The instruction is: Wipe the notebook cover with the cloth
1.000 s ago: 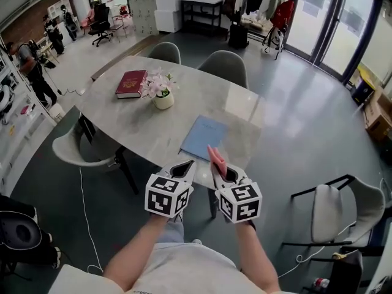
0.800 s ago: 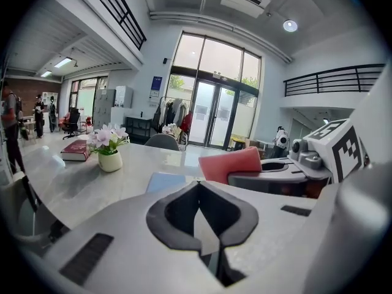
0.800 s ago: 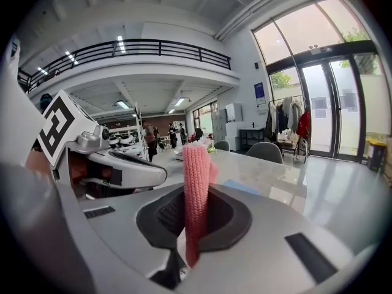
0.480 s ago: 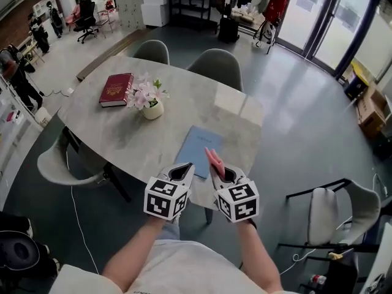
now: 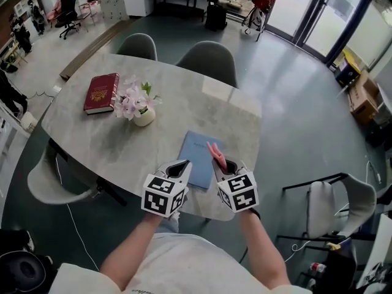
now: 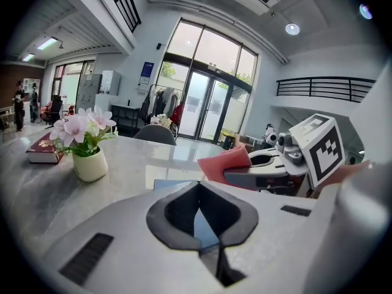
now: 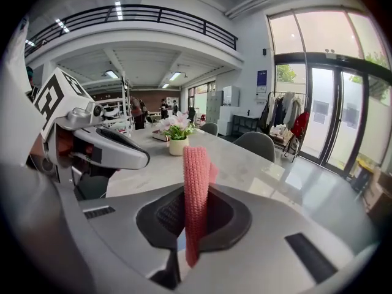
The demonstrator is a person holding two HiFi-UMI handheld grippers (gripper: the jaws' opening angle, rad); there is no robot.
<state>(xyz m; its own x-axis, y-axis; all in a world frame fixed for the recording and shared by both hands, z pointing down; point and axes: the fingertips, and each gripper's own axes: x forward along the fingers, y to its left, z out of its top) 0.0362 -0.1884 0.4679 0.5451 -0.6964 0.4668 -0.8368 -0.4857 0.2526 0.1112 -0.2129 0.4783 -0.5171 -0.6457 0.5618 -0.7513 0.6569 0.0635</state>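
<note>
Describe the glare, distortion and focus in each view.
Head view: evenly daylit and sharp, with a pale window reflection on the table beyond the notebook. Left gripper view: fisheye bend, dark corners, soft foreground, bright glazed doors. Right gripper view: the same fisheye curve bends the balcony railing; the cloth shows crisp knit; the windows look washed out.

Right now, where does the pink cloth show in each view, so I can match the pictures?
Head view: cloth at lower centre, sticking up from the right gripper.
Left gripper view: cloth right of centre, held in the right gripper.
Right gripper view: cloth at centre, upright between the jaws.
Shared landmark: the flower pot.
</note>
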